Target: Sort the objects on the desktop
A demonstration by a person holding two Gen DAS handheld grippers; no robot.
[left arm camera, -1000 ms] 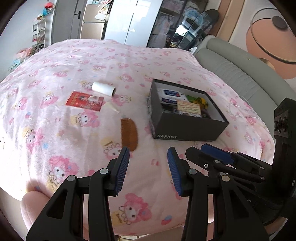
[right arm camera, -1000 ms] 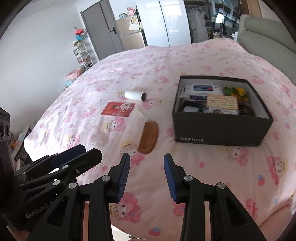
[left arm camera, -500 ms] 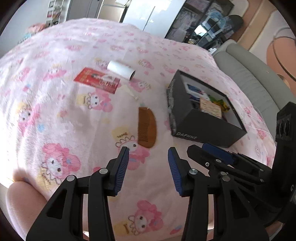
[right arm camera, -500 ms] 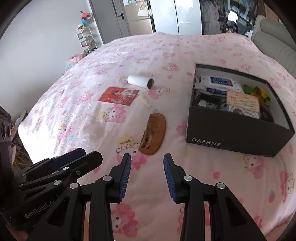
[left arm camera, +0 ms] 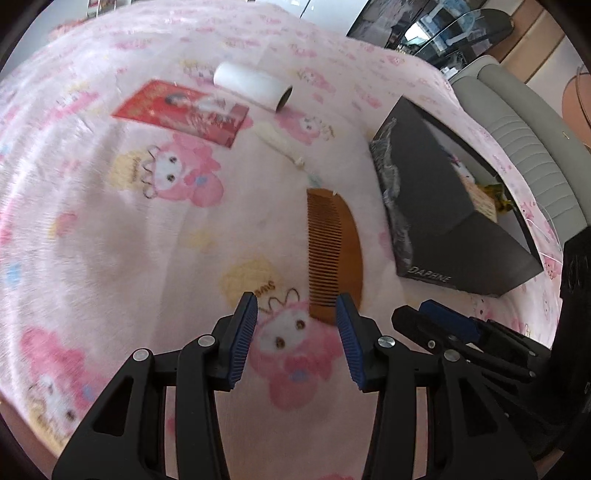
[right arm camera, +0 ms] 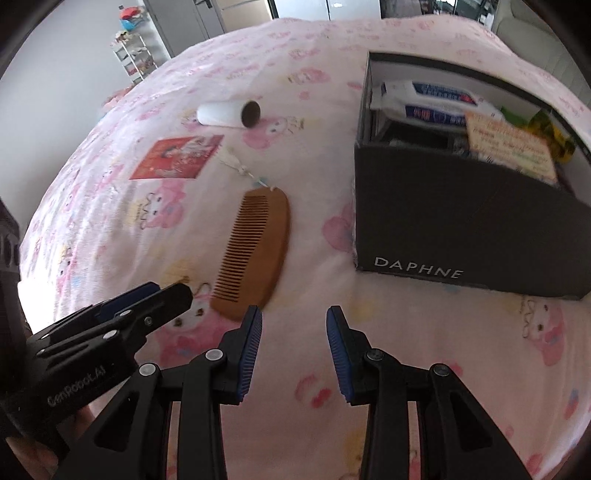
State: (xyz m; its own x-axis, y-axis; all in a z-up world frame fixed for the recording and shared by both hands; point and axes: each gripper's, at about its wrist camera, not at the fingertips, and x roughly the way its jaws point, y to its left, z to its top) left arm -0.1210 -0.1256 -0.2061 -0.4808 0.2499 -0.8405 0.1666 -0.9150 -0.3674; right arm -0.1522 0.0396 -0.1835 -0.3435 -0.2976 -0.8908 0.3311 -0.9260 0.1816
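A home: pink cartoon blanket (left arm camera: 110, 229); grey sofa (left arm camera: 517, 122); refrigerator (right arm camera: 325, 7).

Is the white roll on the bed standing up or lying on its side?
Lying on its side. The white roll rests lengthwise on the pink blanket, its dark hollow end facing sideways toward the black box.

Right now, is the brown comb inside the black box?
No, the comb lies flat on the pink blanket, beside the black box and apart from it.
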